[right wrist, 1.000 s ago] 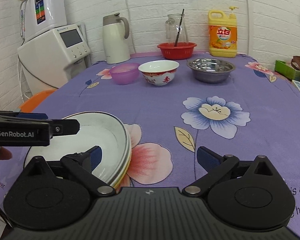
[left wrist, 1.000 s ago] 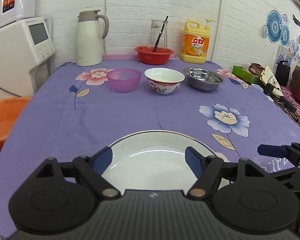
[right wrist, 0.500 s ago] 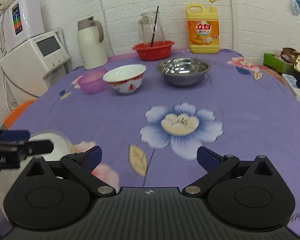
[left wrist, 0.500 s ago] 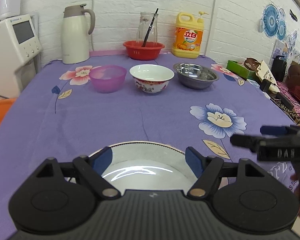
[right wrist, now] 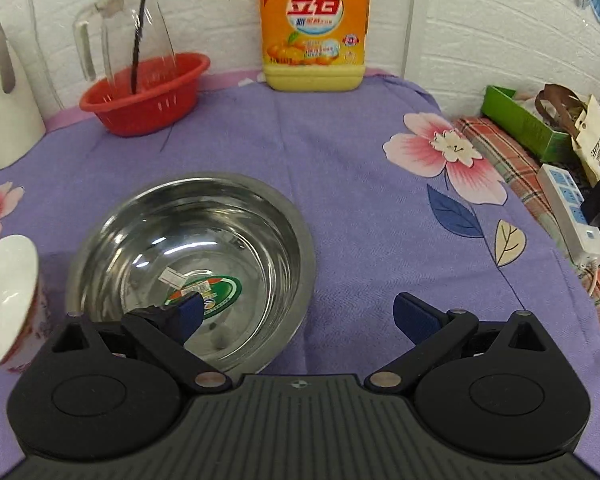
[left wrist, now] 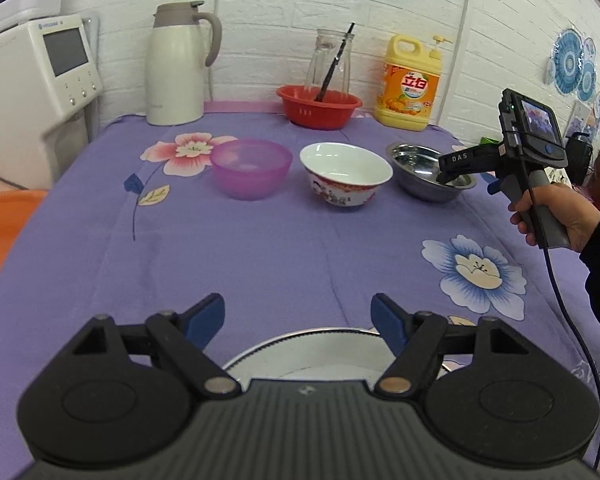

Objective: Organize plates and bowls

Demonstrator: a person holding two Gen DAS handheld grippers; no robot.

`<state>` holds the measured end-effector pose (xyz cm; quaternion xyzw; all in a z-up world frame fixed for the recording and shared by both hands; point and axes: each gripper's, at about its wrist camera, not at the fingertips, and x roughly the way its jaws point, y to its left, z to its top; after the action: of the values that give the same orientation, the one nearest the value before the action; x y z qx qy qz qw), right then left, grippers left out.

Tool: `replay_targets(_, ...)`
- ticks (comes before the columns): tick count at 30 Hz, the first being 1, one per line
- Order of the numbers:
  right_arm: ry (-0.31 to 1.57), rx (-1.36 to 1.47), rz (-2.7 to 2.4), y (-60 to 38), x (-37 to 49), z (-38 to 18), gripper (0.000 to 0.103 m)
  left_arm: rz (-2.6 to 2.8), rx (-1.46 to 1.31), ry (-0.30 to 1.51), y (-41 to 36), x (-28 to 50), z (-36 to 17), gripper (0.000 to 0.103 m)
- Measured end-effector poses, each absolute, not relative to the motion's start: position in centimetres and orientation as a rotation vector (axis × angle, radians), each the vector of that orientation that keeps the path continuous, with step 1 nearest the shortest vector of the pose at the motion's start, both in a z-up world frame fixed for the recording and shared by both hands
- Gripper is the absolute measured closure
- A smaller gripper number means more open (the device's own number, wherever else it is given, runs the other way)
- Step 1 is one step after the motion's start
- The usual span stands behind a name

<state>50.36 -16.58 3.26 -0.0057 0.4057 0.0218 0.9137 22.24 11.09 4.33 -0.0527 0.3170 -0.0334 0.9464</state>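
Both sets of jaws gape wide, gripping nothing: right gripper straddles the steel bowl's near rim, left gripper hovers above the plate.

the left gripper hangs with jaws apart over the near end of the table. the right gripper, gripped by a hand, gapes at the far end.

a purple flowered tablecloth carries a translucent purple bowl, a white bowl with red print, a shiny steel bowl and a red basket.
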Motion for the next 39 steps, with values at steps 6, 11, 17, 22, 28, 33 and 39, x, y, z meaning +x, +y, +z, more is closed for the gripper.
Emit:
replay_targets(6, 0.91, -0.037, 0.053, -16.8, 50.2, 2.3, 0.0, -0.068, -0.098, 0.654, 11.3, 23.3, 4.6, 0.029)
replay_targets(11, 0.968, -0.085, 0.138, -17.6, 47.5, 2.6, 0.0, -0.134, -0.073, 0.64, 9.5, 24.1, 5.8, 0.029)
replay_targets(17, 0.894, -0.095, 0.214, -19.2, 42.0, 3.4, 0.0, -0.241, -0.094, 0.658, 6.3, 26.9, 6.9, 0.029)
replay_targets(22, 0.746, -0.007, 0.152, -19.7, 41.3, 2.5, 0.0, -0.293, -0.206, 0.752, 3.0, 32.6, 6.0, 0.029)
replay_targets(28, 0.703, -0.032, 0.158, -19.4, 41.5, 0.7, 0.0, -0.268, -0.276, 0.801, 0.6, 38.1, 4.3, 0.029)
replay_targets(33, 0.677, -0.016, 0.172, -20.2, 41.7, 0.4, 0.0, -0.215, -0.337, 0.85, -0.8, 41.9, 2.0, 0.029)
replay_targets(39, 0.692, -0.009, 0.162, -20.0, 41.6, 0.6, 0.0, -0.176, -0.327, 0.86, -2.0, 43.9, 0.4, 0.029)
